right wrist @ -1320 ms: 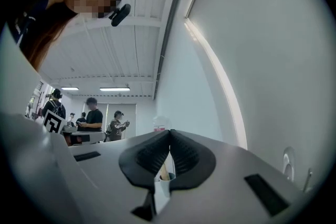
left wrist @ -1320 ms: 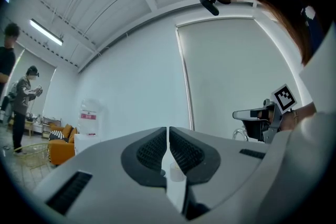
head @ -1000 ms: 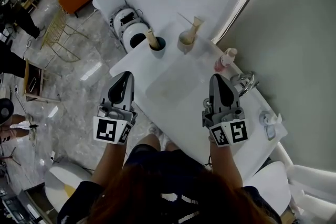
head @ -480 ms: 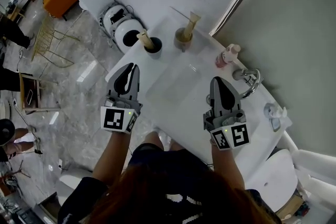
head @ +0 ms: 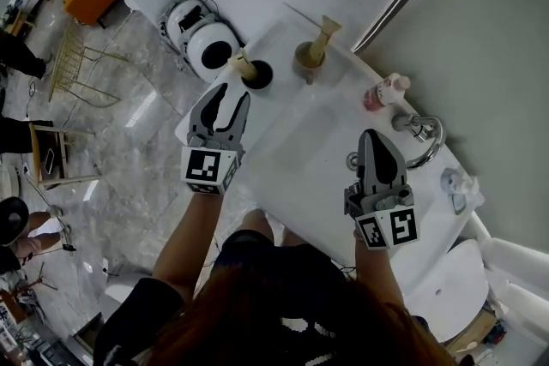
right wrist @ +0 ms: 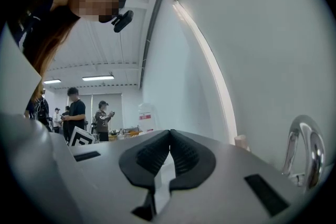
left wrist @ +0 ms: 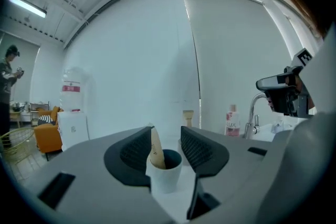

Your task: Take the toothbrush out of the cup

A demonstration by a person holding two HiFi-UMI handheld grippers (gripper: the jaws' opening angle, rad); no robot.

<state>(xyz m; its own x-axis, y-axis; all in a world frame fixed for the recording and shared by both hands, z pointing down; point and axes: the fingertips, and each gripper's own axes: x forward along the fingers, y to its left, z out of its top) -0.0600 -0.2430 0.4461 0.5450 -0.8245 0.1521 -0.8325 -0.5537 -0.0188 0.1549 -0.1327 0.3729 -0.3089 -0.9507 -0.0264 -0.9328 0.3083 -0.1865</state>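
Note:
A white cup [head: 256,75] with a dark inside stands at the far left corner of the white counter [head: 283,111]. A wooden toothbrush [head: 244,64] leans in it. My left gripper [head: 230,99] is just short of the cup, and its jaws have just been opening with nothing between the pads. In the left gripper view the cup [left wrist: 165,176] and the toothbrush [left wrist: 156,148] show in the gap ahead of the left gripper [left wrist: 165,145]. My right gripper [head: 380,152] hovers over the counter's near right part, shut and empty; the right gripper view shows its pads [right wrist: 169,140] together.
A second cup [head: 307,61] holding a wooden brush stands to the right of the first. A pink bottle [head: 384,92] and a chrome tap [head: 422,133] sit along the wall. The basin [head: 300,141] lies between my grippers. A white round appliance [head: 202,39] is on the floor beyond the counter.
My left gripper has moved forward and down toward the cup, and its jaws went from shut to open. My right gripper has sunk a little and stays shut.

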